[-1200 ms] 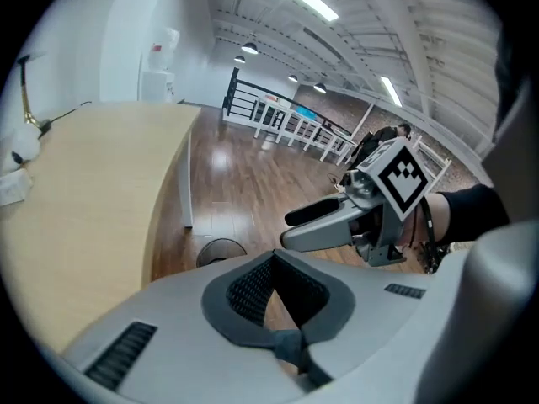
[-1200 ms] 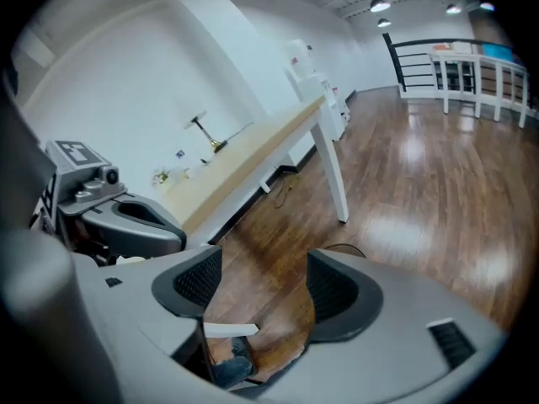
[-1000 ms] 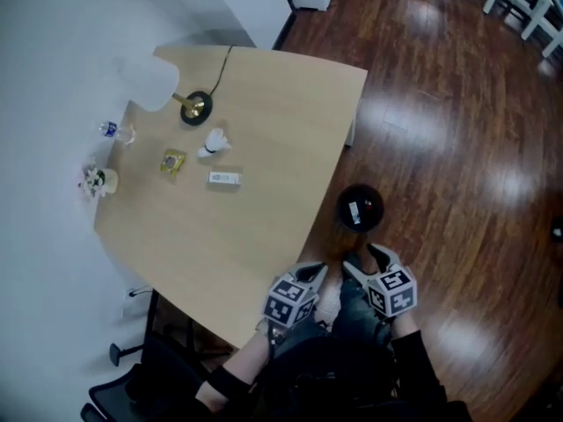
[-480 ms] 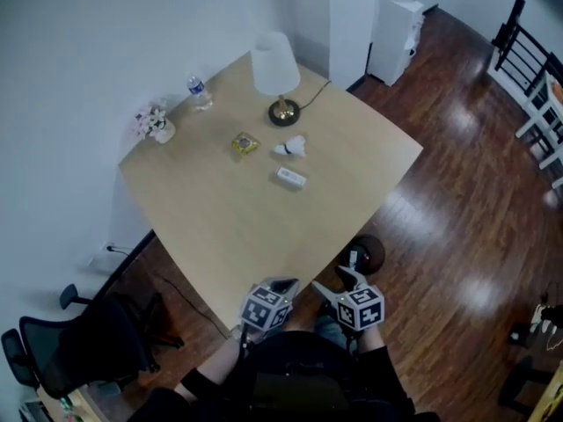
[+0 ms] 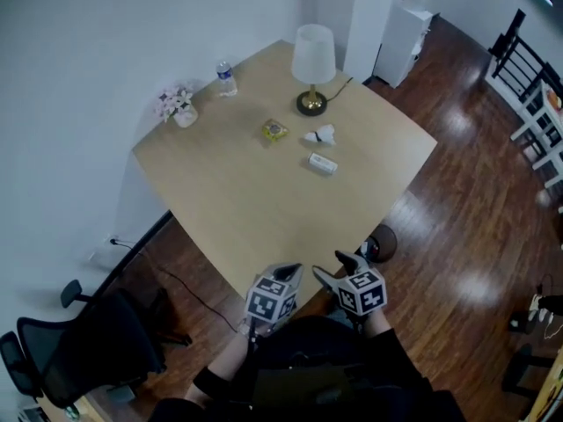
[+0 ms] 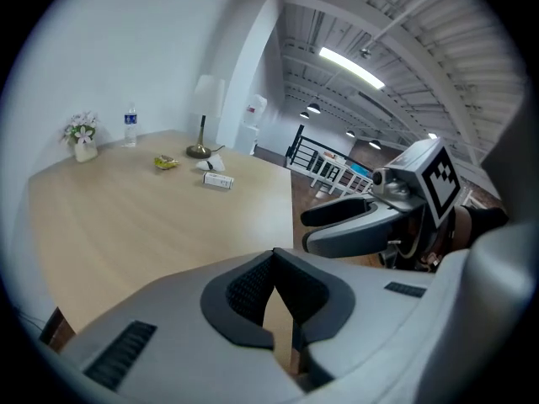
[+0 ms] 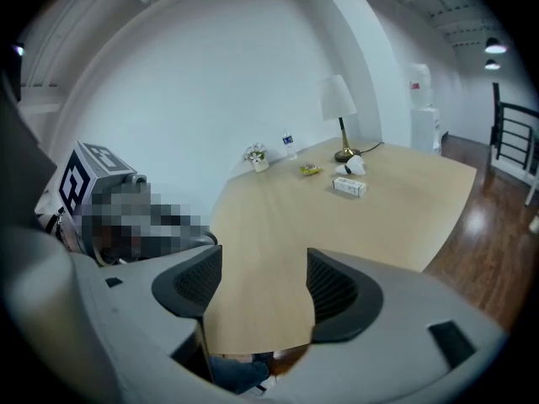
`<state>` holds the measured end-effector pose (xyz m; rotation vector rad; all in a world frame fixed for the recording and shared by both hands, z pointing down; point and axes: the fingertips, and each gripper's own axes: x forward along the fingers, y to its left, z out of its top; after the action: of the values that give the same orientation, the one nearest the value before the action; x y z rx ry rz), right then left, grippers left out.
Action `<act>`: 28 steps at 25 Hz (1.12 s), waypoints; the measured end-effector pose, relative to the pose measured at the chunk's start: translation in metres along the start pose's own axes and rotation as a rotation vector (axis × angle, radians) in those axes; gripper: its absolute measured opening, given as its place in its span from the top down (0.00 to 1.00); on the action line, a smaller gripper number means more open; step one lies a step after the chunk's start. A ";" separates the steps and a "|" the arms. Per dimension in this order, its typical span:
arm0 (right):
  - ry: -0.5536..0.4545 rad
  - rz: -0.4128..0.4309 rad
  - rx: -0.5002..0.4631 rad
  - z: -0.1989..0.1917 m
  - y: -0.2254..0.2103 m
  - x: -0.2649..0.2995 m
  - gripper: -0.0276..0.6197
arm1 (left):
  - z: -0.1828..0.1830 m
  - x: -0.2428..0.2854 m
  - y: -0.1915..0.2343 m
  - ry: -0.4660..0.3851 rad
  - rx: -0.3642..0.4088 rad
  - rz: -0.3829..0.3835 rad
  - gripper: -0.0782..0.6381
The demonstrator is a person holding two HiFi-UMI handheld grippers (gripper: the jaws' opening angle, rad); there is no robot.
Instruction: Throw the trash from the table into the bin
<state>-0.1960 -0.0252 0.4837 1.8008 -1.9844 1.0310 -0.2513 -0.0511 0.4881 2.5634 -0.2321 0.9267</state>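
Three bits of trash lie at the far side of the wooden table: a yellow wrapper, a crumpled white tissue and a small white box. The black bin stands on the floor by the table's near right edge. My left gripper hovers at the table's near corner, shut, with nothing in it. Beside it my right gripper is open and empty. Both point across the table toward the box, far from it.
At the table's back stand a lamp, a water bottle and a small pot of flowers. A black office chair sits at the lower left. A white water dispenser stands by the far wall.
Both grippers have swung from just above the bin round to the table's near corner and risen. The bin now lies to their right. Their jaws have not changed.
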 end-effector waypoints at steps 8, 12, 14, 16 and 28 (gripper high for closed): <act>-0.031 -0.044 -0.018 0.021 -0.043 0.008 0.45 | 0.012 0.025 0.020 0.001 -0.072 0.052 0.88; -0.026 -0.036 -0.059 0.045 -0.094 0.018 0.45 | 0.035 0.050 0.028 -0.011 -0.153 0.123 0.88; -0.021 -0.028 -0.091 0.058 -0.123 0.027 0.45 | 0.048 0.067 0.032 -0.007 -0.181 0.160 0.88; -0.019 -0.018 -0.113 0.072 -0.153 0.040 0.45 | 0.062 0.085 0.037 -0.008 -0.211 0.196 0.88; 0.024 0.092 -0.278 0.153 -0.240 0.172 0.45 | 0.118 0.144 0.064 -0.006 -0.350 0.371 0.88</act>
<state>0.0377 -0.2489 0.5594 1.5570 -2.0943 0.7518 -0.0912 -0.1616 0.5177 2.2347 -0.8179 0.9084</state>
